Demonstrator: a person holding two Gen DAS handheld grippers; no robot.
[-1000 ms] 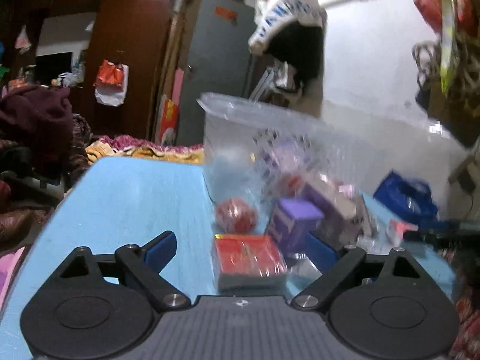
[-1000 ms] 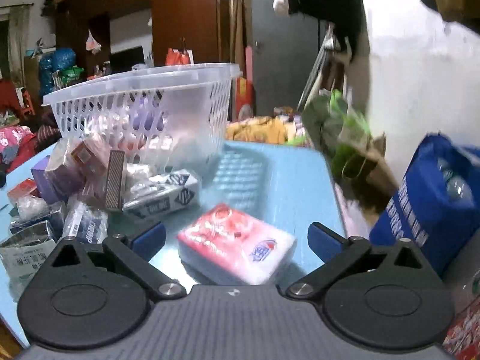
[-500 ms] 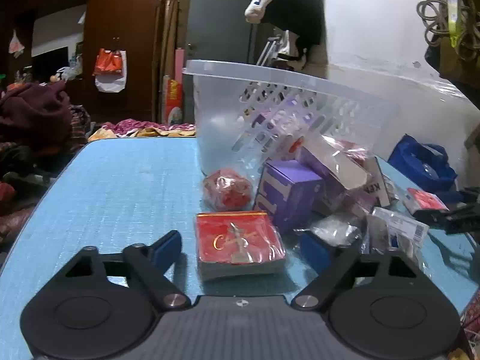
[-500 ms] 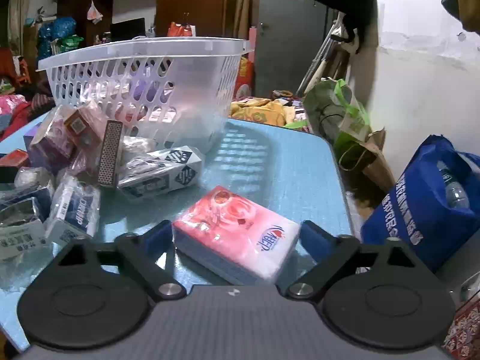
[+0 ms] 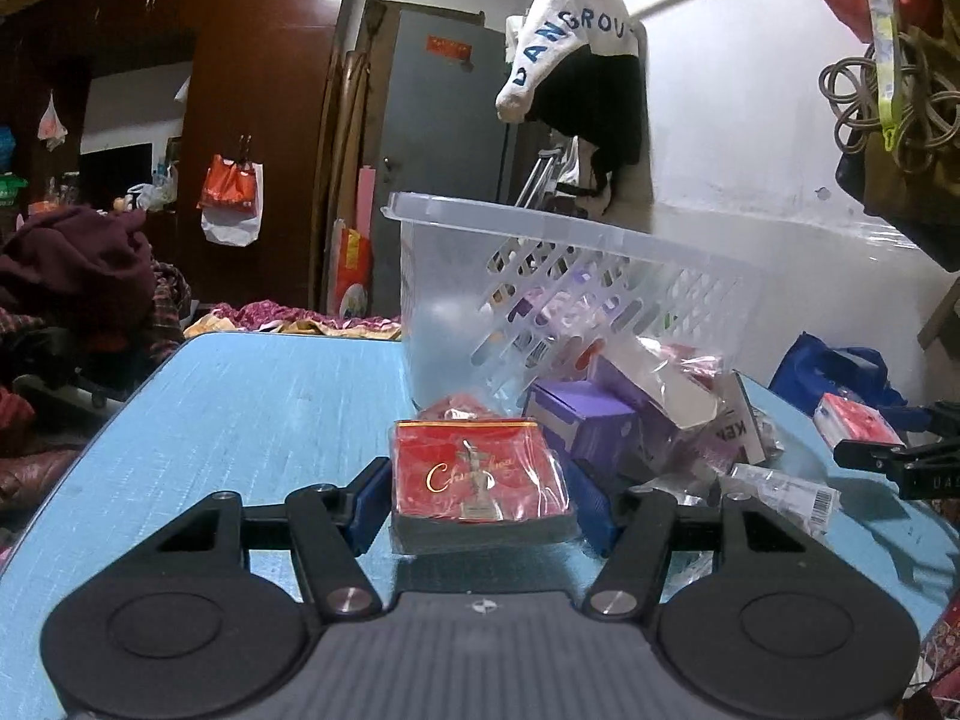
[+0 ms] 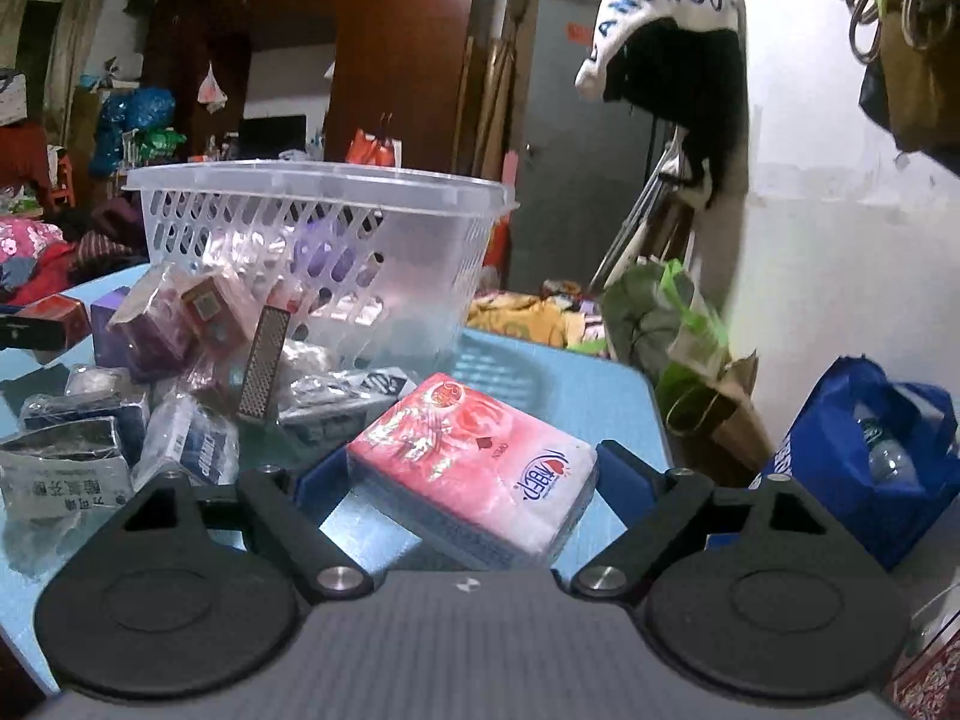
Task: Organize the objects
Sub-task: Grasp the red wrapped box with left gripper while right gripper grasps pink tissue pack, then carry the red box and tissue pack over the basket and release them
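The left gripper (image 5: 480, 498) sits low and points a little down. Its jaws have just been closing, and its blue pads (image 5: 367, 501) touch a red pack. The right gripper (image 6: 474, 483) also points a little down, pads touching a pink pack.

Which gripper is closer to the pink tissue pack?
Right. The right gripper has the pink tissue pack between its fingers; the left gripper straddles a red box across the table.

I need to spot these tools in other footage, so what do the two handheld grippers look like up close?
Both look alike. The left gripper and right gripper each have two blue fingers on black angled link arms with silver pivot pins, two round black discs at the base, and a grey ribbed body between them bearing a small white mark. No cables, hands or sleeves show.
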